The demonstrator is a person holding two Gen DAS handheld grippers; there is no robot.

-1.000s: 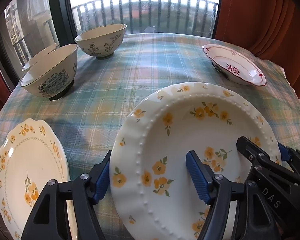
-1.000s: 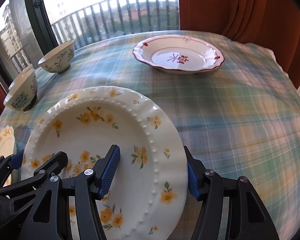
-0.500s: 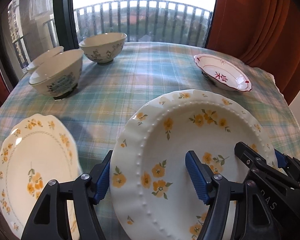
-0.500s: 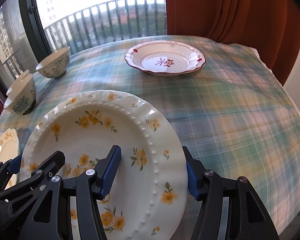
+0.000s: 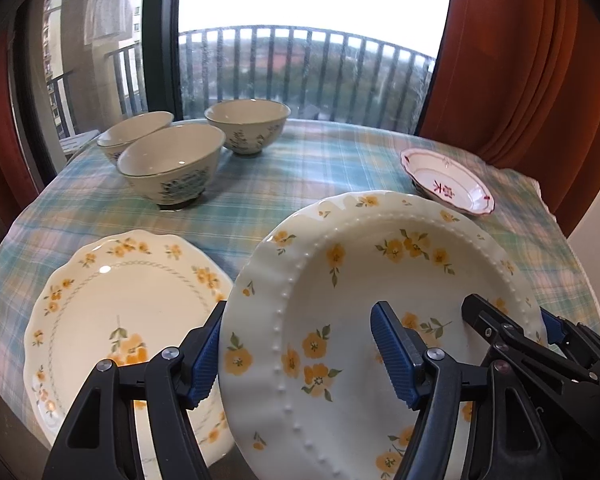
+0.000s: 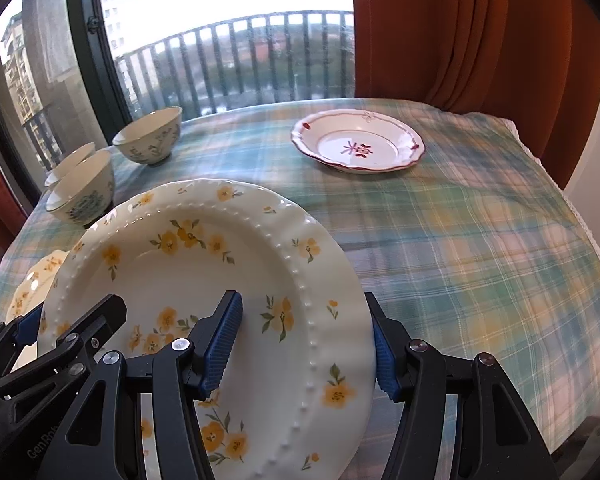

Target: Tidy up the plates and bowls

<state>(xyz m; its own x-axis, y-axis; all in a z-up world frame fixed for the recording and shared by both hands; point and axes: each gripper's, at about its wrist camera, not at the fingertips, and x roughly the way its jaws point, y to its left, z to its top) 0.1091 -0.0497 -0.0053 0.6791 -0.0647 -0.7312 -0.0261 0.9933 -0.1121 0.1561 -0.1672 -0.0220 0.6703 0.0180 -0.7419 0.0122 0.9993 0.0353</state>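
Note:
A large cream plate with yellow flowers and a beaded rim (image 5: 380, 272) hangs tilted above the table, held from both sides. My left gripper (image 5: 300, 340) is shut on its left rim, one blue pad at the outer edge and the other on the inner face. My right gripper (image 6: 304, 332) is shut on the right rim of the same plate (image 6: 204, 264) in the same way. Each gripper shows in the other's view: the right gripper (image 5: 512, 316) and the left gripper (image 6: 70, 316). A second yellow-flower plate (image 5: 120, 300) lies on the cloth to the left.
Three bowls (image 5: 172, 168) (image 5: 134, 136) (image 5: 248, 124) stand at the far left near the window. A red-rimmed plate (image 6: 360, 148) sits at the far right. The plaid tablecloth (image 6: 480, 240) covers a round table. Orange curtains hang behind and to the right.
Both grippers have risen and drawn back from the window with the large plate between them. The bowls and the red-rimmed plate look farther away, and more of the second yellow-flower plate shows.

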